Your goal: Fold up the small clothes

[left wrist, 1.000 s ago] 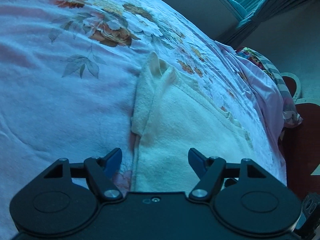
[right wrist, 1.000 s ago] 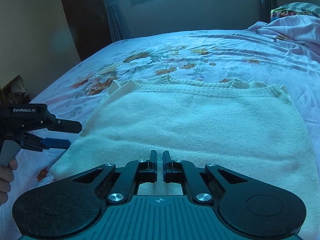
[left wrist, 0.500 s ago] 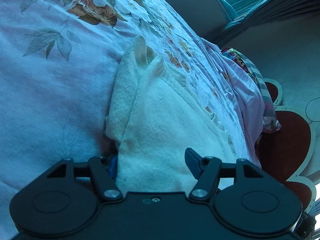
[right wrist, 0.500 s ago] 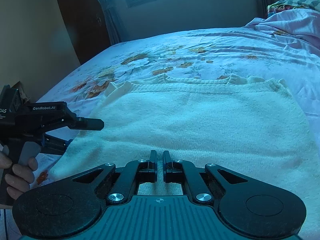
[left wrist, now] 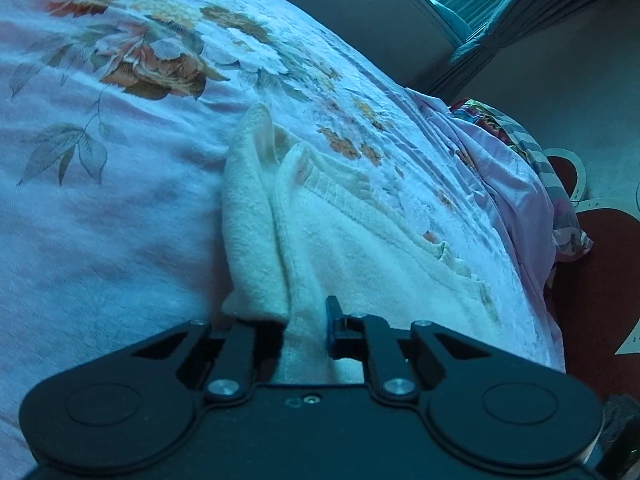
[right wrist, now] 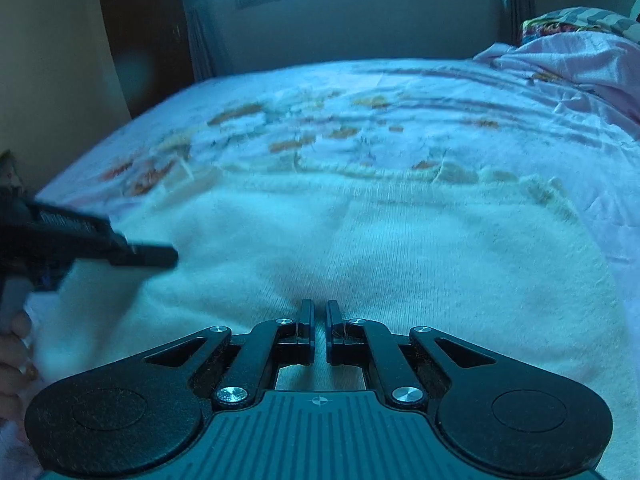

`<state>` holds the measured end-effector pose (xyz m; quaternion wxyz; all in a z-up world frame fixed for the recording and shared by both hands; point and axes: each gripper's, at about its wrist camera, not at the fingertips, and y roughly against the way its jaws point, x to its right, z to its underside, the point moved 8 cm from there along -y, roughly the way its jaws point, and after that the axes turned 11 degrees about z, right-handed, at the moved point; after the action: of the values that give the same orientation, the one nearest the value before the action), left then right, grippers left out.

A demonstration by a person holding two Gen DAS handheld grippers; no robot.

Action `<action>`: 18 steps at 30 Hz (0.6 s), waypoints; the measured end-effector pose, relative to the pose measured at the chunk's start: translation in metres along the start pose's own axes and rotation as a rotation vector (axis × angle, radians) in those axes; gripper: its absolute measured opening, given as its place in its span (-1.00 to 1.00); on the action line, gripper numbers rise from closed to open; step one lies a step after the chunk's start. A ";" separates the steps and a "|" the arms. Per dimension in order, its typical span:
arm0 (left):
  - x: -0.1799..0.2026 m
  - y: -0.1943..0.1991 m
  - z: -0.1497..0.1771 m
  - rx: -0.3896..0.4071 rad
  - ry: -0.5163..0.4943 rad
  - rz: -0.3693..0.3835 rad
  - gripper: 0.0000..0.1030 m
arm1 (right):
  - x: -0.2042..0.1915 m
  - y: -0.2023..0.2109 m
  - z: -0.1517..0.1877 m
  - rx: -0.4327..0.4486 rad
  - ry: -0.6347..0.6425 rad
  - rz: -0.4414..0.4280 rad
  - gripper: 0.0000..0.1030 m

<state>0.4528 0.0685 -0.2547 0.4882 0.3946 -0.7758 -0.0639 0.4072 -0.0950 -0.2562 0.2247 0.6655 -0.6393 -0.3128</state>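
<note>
A: What changed at the cream sweater (left wrist: 360, 248) on the floral bedspread (left wrist: 120, 200)?

B: The left gripper (left wrist: 306, 328), open a second earlier, was closing on its near corner; the right gripper (right wrist: 318, 330) stayed pinched on the hem. Ready to lift and fold, I'd judge.

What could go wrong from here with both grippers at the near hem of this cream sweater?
The left gripper is closing on a bunched edge of the cream sweater; it may grab only one layer or pinch the floral bedsheet too. The right gripper is shut at the hem, but no fabric shows clearly between its pads, so lifting could leave that side behind and skew the fold.
</note>
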 end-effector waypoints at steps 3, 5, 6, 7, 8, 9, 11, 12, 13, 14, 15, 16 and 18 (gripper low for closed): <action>0.030 0.004 -0.006 -0.005 -0.082 0.007 -0.81 | 0.003 -0.004 0.003 0.002 -0.011 -0.006 -0.94; 0.058 0.003 -0.008 -0.018 -0.147 0.015 -0.81 | 0.008 -0.001 0.001 -0.002 -0.042 -0.032 -0.93; 0.072 0.001 -0.008 -0.027 -0.167 0.023 -0.80 | 0.013 0.003 0.000 -0.005 -0.081 -0.059 -0.93; 0.085 -0.003 -0.008 -0.033 -0.186 0.029 -0.79 | 0.021 0.009 -0.001 -0.009 -0.133 -0.085 -0.93; 0.100 -0.008 -0.006 -0.044 -0.207 0.036 -0.78 | 0.029 0.015 0.000 -0.009 -0.182 -0.101 -0.93; 0.115 -0.016 -0.003 -0.058 -0.227 0.041 -0.77 | 0.038 0.022 0.001 -0.006 -0.222 -0.110 -0.93; 0.141 -0.036 0.009 -0.098 -0.260 0.044 -0.77 | 0.053 0.037 0.005 0.000 -0.263 -0.131 -0.93; 0.152 -0.048 0.016 -0.122 -0.274 0.044 -0.77 | 0.061 0.043 0.009 -0.002 -0.275 -0.132 -0.93; 0.163 -0.061 0.025 -0.146 -0.288 0.040 -0.77 | 0.068 0.049 0.013 -0.001 -0.280 -0.132 -0.93; 0.173 -0.075 0.036 -0.178 -0.302 0.032 -0.77 | 0.075 0.056 0.018 0.000 -0.288 -0.135 -0.93; 0.180 -0.089 0.048 -0.211 -0.310 0.019 -0.77 | 0.082 0.062 0.023 -0.001 -0.297 -0.137 -0.93; 0.186 -0.101 0.059 -0.237 -0.314 0.005 -0.77 | 0.089 0.066 0.028 -0.005 -0.304 -0.135 -0.93; 0.195 -0.122 0.081 -0.286 -0.328 -0.036 -0.70 | 0.102 0.073 0.038 -0.009 -0.328 -0.130 -0.93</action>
<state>0.4132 -0.1693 -0.2179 0.4052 0.3193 -0.8208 -0.2455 0.3268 -0.1985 -0.2452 0.0999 0.6446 -0.6214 -0.4340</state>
